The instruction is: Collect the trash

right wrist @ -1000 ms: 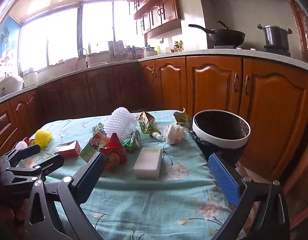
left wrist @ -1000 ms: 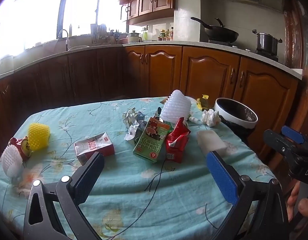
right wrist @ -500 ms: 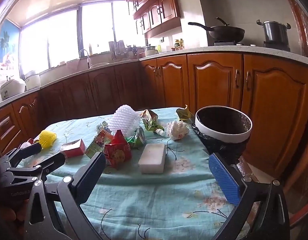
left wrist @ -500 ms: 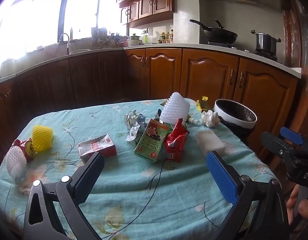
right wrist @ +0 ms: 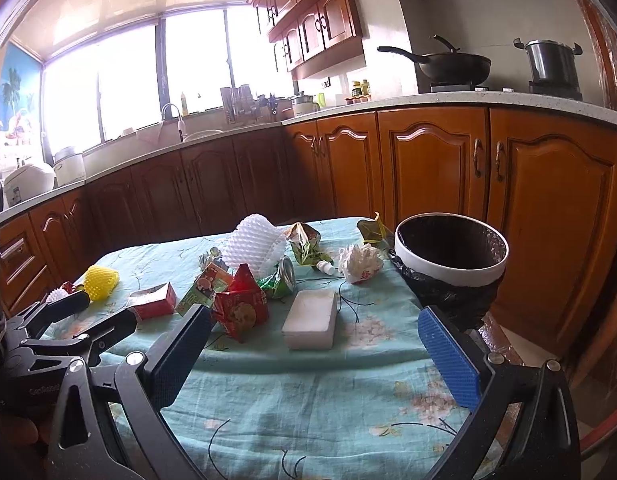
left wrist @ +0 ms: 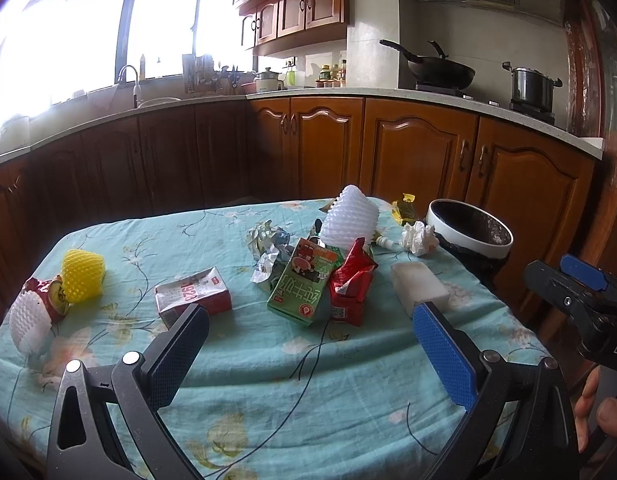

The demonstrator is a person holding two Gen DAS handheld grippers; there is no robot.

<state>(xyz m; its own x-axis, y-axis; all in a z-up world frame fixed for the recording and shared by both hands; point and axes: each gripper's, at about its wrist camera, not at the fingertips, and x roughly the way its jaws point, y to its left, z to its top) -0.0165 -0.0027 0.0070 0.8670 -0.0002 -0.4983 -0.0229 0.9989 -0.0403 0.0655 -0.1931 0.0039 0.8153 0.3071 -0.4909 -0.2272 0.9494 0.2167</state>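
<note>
Both tools empty: left gripper (left wrist: 308, 344) and right gripper (right wrist: 314, 340) hang with jaws spread wide over the near edge of the table (left wrist: 348, 400), nothing between the pads. We see all the trash on the cloth, none in the bin (right wrist: 450, 258) at the far right corner: white foam block (right wrist: 310, 318) nearest the right gripper, red snack bag (right wrist: 238, 312) and green carton (left wrist: 302, 288) piled touching, crumpled tissue (right wrist: 360, 262) just beside the bin rim. Risks as we judge them: pinching the cloth along with the flat block and dragging the pile, foam block slipping out of the pads, or knocking the bin, which looks perched off the table edge.
</note>
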